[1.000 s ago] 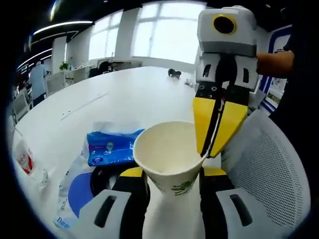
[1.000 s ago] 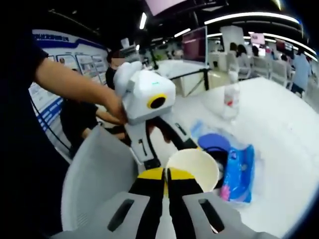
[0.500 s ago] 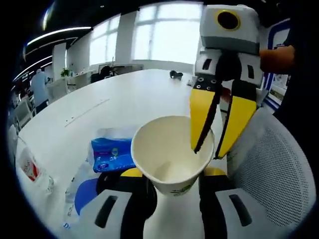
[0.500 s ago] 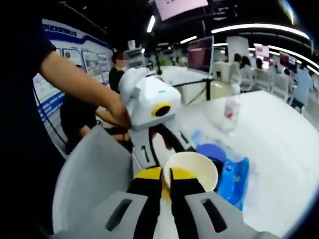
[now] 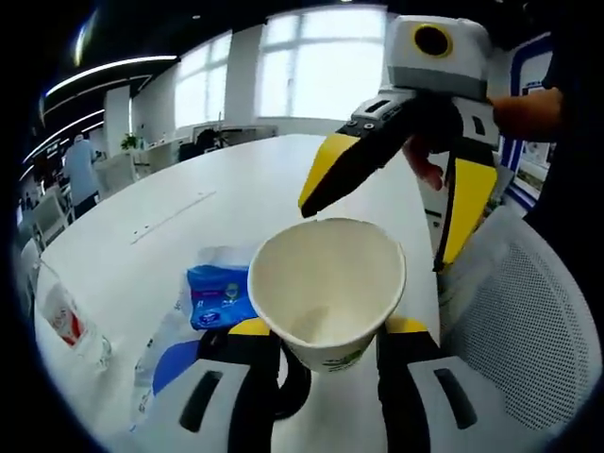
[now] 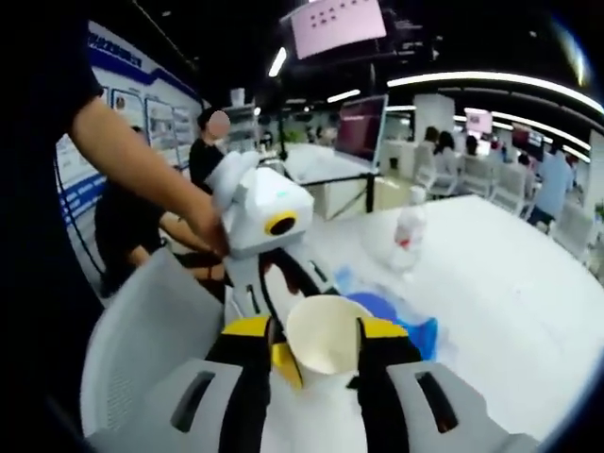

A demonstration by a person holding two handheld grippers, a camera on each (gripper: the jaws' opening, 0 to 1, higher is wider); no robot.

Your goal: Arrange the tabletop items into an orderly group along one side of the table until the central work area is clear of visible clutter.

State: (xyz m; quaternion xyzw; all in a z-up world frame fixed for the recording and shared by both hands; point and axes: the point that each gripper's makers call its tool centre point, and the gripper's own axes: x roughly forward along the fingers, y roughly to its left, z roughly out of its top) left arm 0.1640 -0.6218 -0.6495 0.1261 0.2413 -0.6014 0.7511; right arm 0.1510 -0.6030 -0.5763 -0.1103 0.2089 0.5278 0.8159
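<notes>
White paper cup [image 5: 327, 288] sits upright between the left gripper's [image 5: 326, 344] yellow-tipped fingers [image 5: 250, 329], which grasp its body. The right gripper [image 5: 387, 208] is spread wide, one finger either side of the cup's rim. Beside the cup, a blue packet [image 5: 217, 294] lies on the table [image 5: 236, 189].

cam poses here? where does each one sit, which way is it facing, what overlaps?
Left gripper view: rides the left claw, which grips the paper cup; faces the windows, right claw open above the cup.
Right gripper view: rides the right claw; faces the monitor and the person's forearm.
Shared: cup, blue packet, bottle.
</notes>
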